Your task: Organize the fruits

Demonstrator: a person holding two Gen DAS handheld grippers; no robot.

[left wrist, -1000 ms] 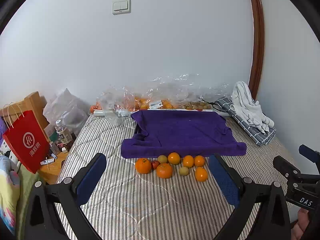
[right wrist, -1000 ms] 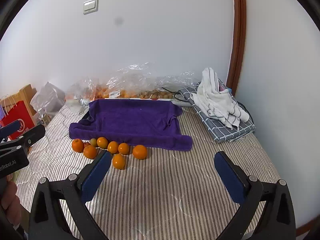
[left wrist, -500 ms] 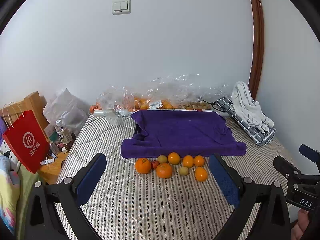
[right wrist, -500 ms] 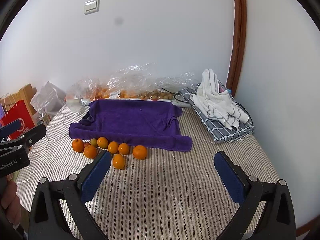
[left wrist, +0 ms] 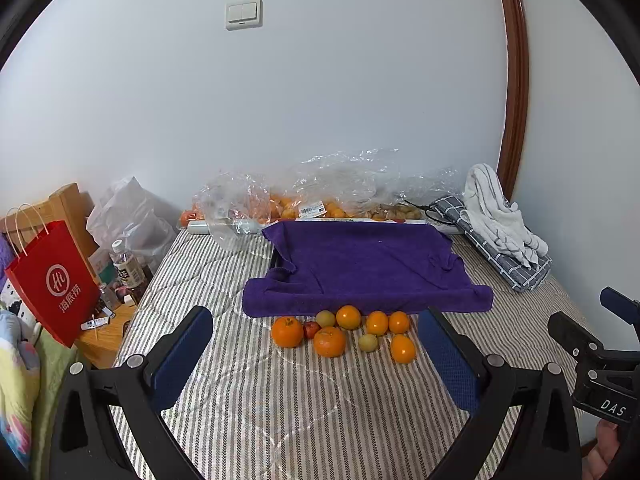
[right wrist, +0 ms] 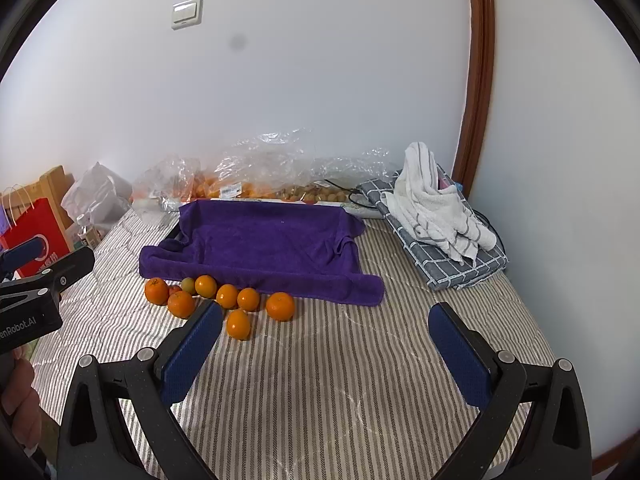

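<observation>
Several oranges [left wrist: 329,341] [right wrist: 280,306], two small green fruits [left wrist: 367,343] and a small red fruit [left wrist: 310,329] lie clustered on the striped bed, just in front of a tray draped with a purple towel [left wrist: 362,268] [right wrist: 264,246]. My left gripper [left wrist: 316,354] is open, hovering above the bed short of the cluster, nothing between its blue pads. My right gripper [right wrist: 326,354] is open too, to the right of the fruits and short of them, with an orange [right wrist: 238,324] just past its left pad [right wrist: 192,356].
Clear plastic bags with more fruit [left wrist: 320,196] line the wall behind the tray. A folded checked cloth with a white towel [right wrist: 438,216] lies at the right. A red paper bag [left wrist: 52,284], bottles and a wooden stand sit beside the bed on the left.
Both views have hardly shifted; the grippers stay open and the fruits have not moved.
</observation>
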